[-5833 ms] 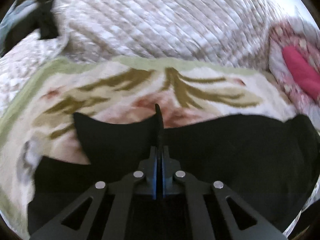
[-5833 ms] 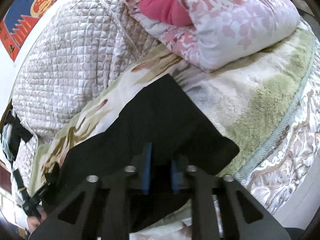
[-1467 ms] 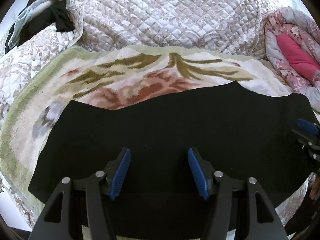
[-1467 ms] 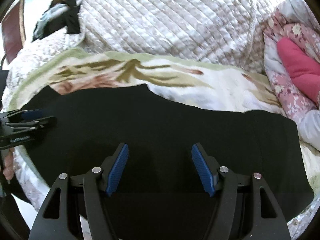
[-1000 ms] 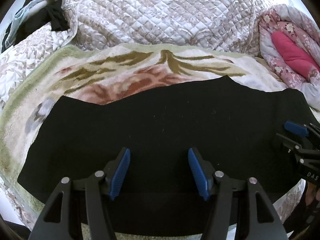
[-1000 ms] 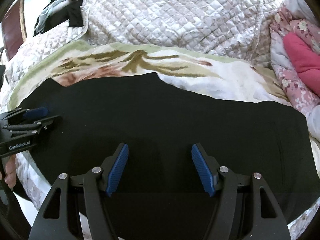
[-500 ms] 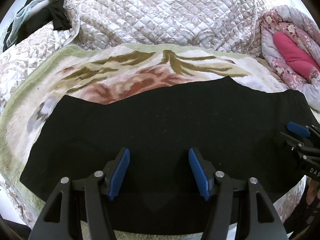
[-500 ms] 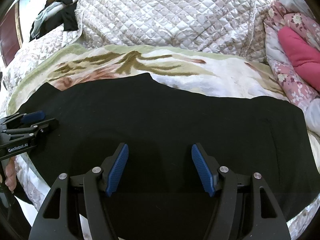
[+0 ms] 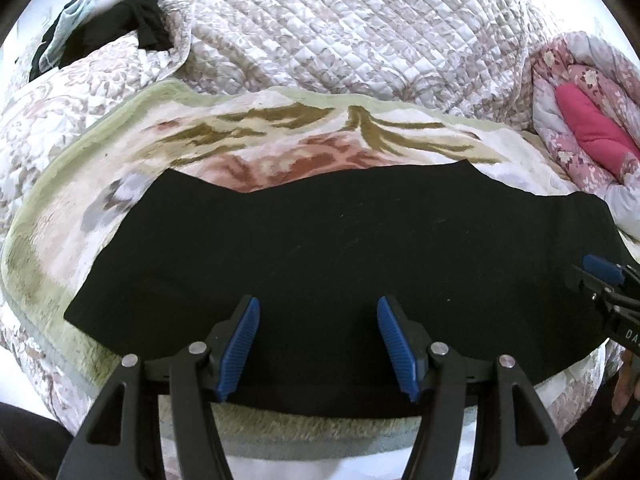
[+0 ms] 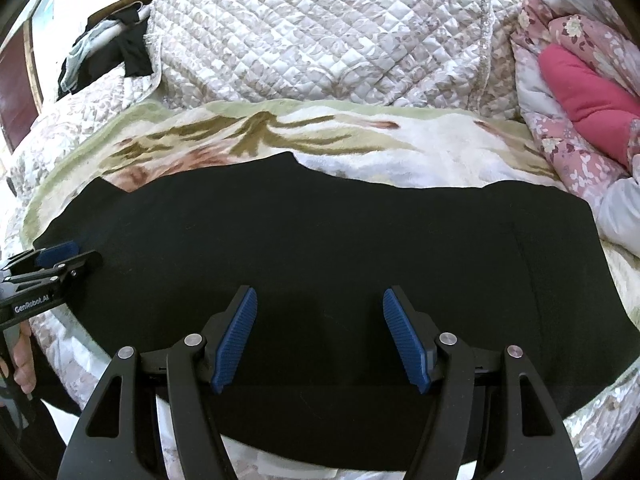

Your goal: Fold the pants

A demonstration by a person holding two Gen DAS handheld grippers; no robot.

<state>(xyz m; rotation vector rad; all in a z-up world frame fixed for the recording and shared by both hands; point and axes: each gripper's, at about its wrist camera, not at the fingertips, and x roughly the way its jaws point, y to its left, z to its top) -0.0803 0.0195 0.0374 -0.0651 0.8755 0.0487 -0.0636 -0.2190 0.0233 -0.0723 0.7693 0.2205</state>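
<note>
- A bed is carrying a plush floral blanket (image 9: pixel 280 152) with a green border; a quilted cover (image 9: pixel 340 32) is bunching behind it, and a pink floral duvet (image 10: pixel 576 80) is lying at the right.
- The black pants (image 9: pixel 340 248) are lying flat and long across the blanket, near the bed's front edge.
- "GenRobot.AI" is showing on the left gripper (image 10: pixel 60 258) in the right wrist view.
- The left gripper (image 9: pixel 318 334) and the right gripper (image 10: pixel 320 332) are both hovering over the pants with jaws wide apart, holding nothing.
</note>
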